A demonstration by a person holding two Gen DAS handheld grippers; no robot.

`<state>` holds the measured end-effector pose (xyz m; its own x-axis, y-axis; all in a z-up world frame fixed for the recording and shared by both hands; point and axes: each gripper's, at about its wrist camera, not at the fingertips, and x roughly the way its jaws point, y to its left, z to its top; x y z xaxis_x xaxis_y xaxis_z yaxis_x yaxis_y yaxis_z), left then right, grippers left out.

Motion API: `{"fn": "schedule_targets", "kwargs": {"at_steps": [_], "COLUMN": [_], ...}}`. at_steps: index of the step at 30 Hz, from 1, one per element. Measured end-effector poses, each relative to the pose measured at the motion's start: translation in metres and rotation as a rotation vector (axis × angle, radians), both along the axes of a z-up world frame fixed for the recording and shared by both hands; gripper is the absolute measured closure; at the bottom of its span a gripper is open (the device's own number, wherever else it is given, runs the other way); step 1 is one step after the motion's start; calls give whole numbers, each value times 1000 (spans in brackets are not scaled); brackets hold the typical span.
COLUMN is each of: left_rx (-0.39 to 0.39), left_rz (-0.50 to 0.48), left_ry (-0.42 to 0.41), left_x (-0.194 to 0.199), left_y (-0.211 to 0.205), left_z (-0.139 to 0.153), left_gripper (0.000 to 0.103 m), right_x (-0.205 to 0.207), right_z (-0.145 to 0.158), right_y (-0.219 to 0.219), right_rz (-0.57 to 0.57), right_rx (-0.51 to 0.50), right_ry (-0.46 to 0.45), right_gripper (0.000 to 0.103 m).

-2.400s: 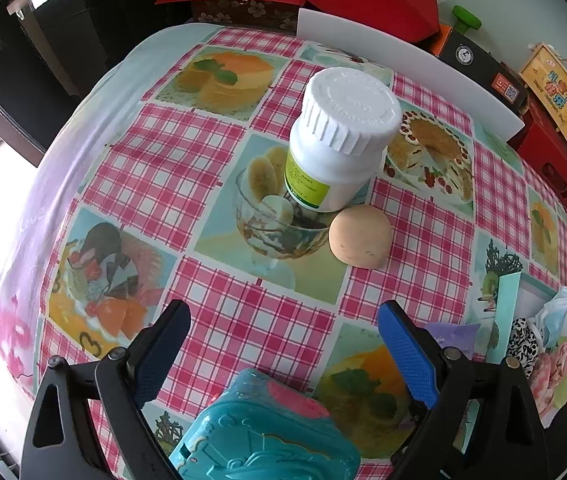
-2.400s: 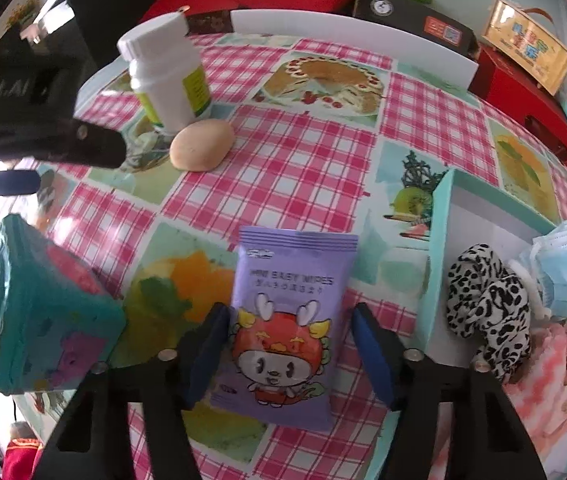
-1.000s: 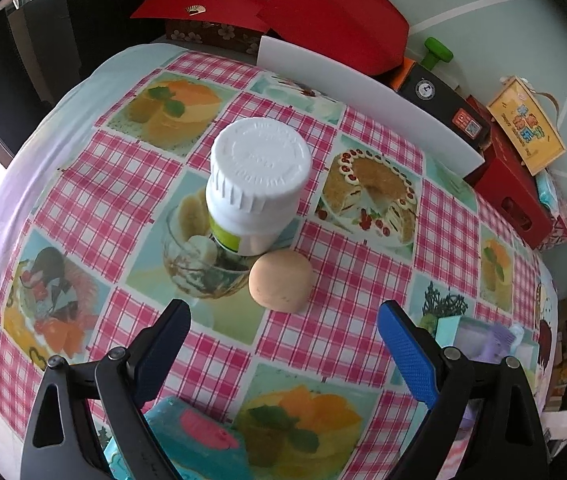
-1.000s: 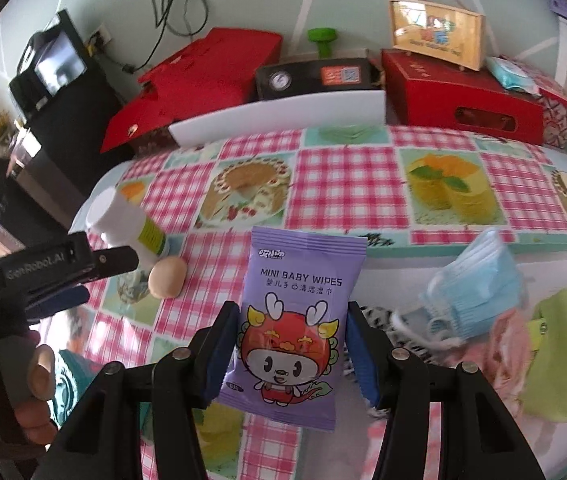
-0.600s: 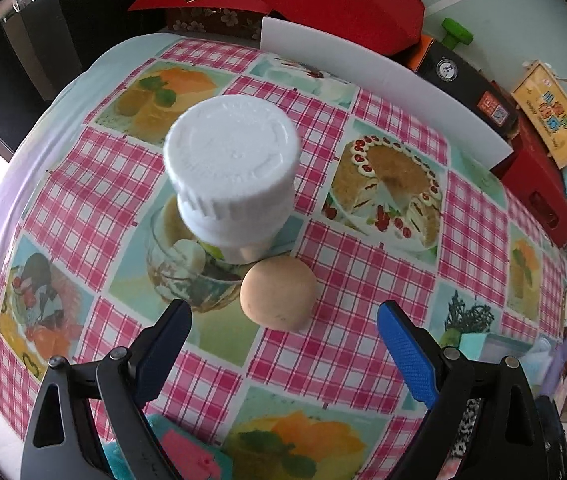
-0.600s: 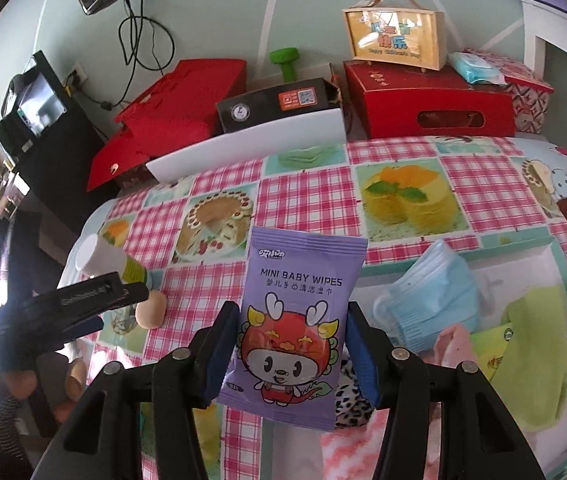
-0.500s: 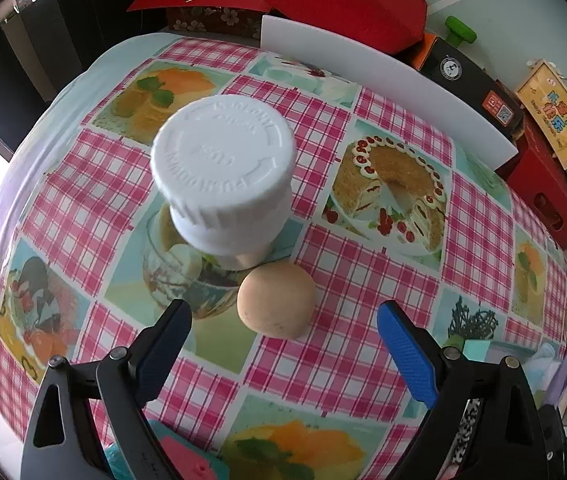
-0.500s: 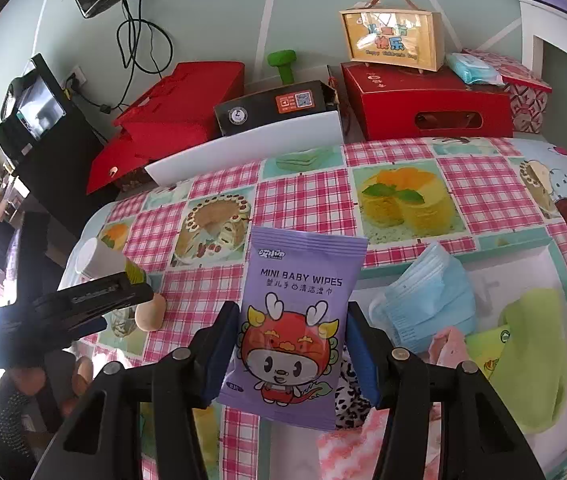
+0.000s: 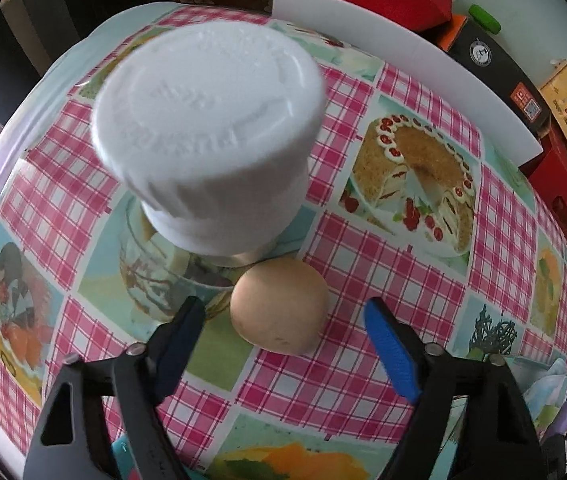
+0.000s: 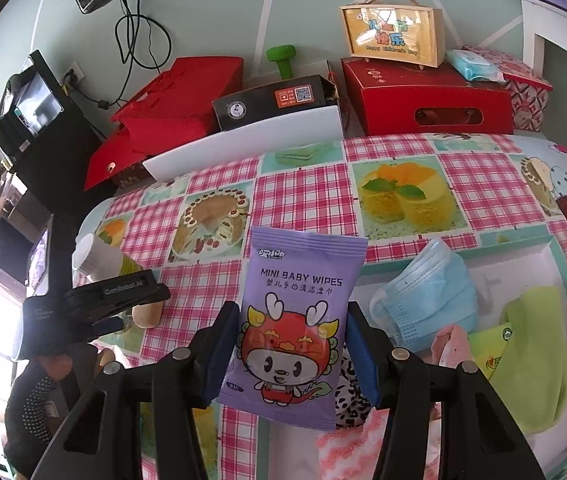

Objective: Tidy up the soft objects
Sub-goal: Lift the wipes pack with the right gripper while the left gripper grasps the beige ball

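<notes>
Daylight floods both views from the left, blowing out to white at that edge. The fisheye bends the counter (image 9: 403, 248) into a dome and blackens the corners. In the left wrist view the white bottle cap (image 9: 207, 120) looms close and smeared — its embossed lettering soft — while shadows stay faint, colours bright.

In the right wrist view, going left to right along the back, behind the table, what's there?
Black monitor → red folder box → black box → green dumbbell → red gift box → pink patterned box.
</notes>
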<state>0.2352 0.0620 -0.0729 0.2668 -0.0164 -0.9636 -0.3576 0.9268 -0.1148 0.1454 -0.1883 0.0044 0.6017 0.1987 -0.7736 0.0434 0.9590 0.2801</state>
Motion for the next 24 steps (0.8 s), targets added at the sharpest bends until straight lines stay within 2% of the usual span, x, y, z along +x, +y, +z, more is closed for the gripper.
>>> {"fn": "schedule_targets", "kwargs": {"at_steps": [6, 8, 9, 19, 24], "left_rx": [53, 68, 75, 13, -26], "left_rz": [-22, -16, -16, -50, -89], "left_ry": [10, 4, -1, -15, -65], "left_x": [2, 1, 4, -6, -26], "left_y": [-9, -9, -11, -11, -24], "left_z": [-5, -4, -4, 4, 24], "left_gripper": [30, 42, 51, 52, 52], "right_x": [0, 0, 0, -3, -12], "right_z": [-1, -1, -1, -3, -1], "right_y": [2, 2, 2, -7, -21], "right_rz": [3, 3, 4, -19, -54], "right_rx": [-4, -4, -4, -11, -10], "right_ry": [3, 3, 4, 9, 8], "right_gripper": [47, 47, 47, 47, 47]}}
